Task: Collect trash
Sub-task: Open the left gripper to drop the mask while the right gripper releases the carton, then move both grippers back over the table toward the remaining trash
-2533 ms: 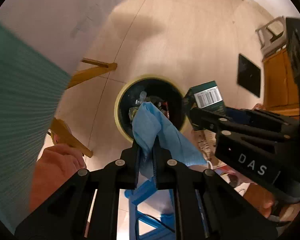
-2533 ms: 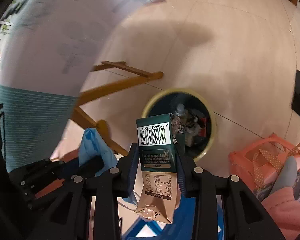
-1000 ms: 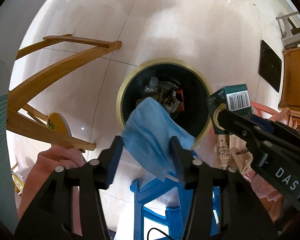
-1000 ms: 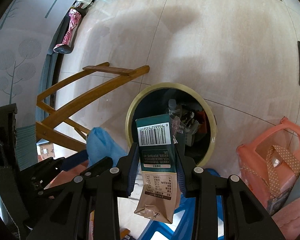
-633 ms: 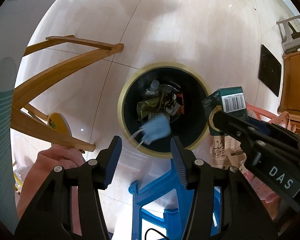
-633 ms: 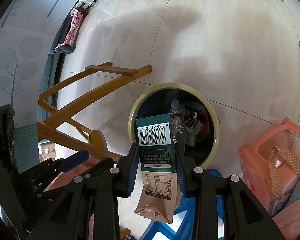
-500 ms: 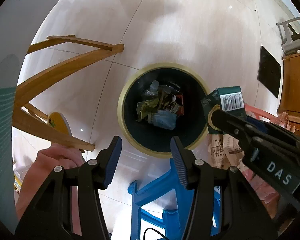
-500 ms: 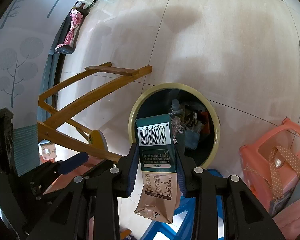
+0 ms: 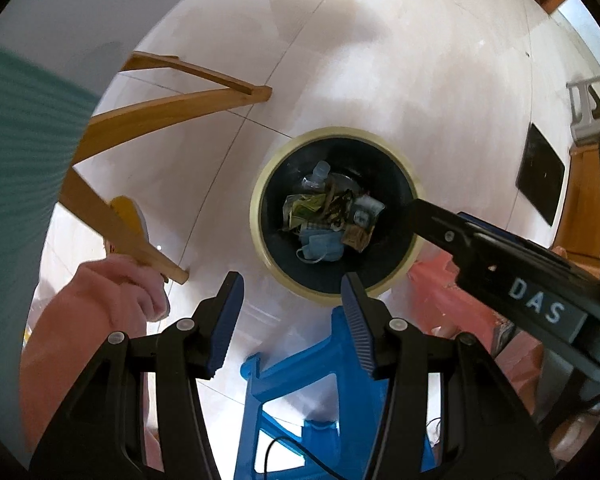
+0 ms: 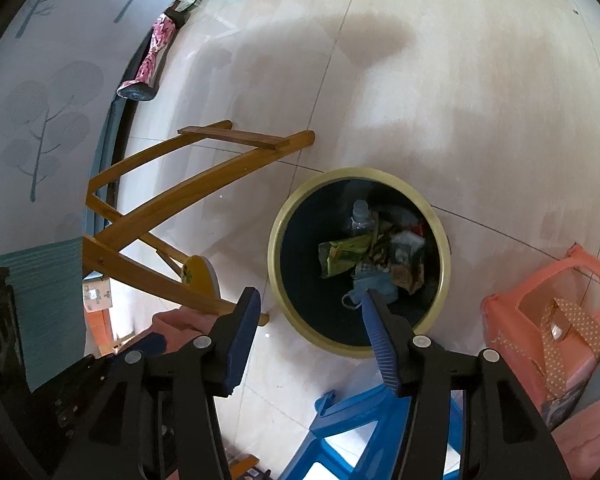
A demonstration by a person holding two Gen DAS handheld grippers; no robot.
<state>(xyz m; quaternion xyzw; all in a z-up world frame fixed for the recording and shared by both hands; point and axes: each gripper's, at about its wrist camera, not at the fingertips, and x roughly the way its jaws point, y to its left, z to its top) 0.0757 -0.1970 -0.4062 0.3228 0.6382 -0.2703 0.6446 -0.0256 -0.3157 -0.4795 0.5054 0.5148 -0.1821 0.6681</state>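
Both jaws wide apart over the bin

The left gripper (image 9: 290, 292) and right gripper (image 10: 310, 306) hold nothing, jaws spread wide. The blue mask (image 9: 320, 246) and the snack pack (image 10: 410, 276) lie down in the round bin (image 9: 260, 236) on the floor, far past the jaws, with other trash.

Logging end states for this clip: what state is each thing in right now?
Left hand-held gripper: open, empty.
Right hand-held gripper: open, empty.
Round dark trash bin with yellow rim: upright, lidless, partly filled.
Blue face mask: lying in the bin on other trash.
Clear plastic bottle: lying in the bin.
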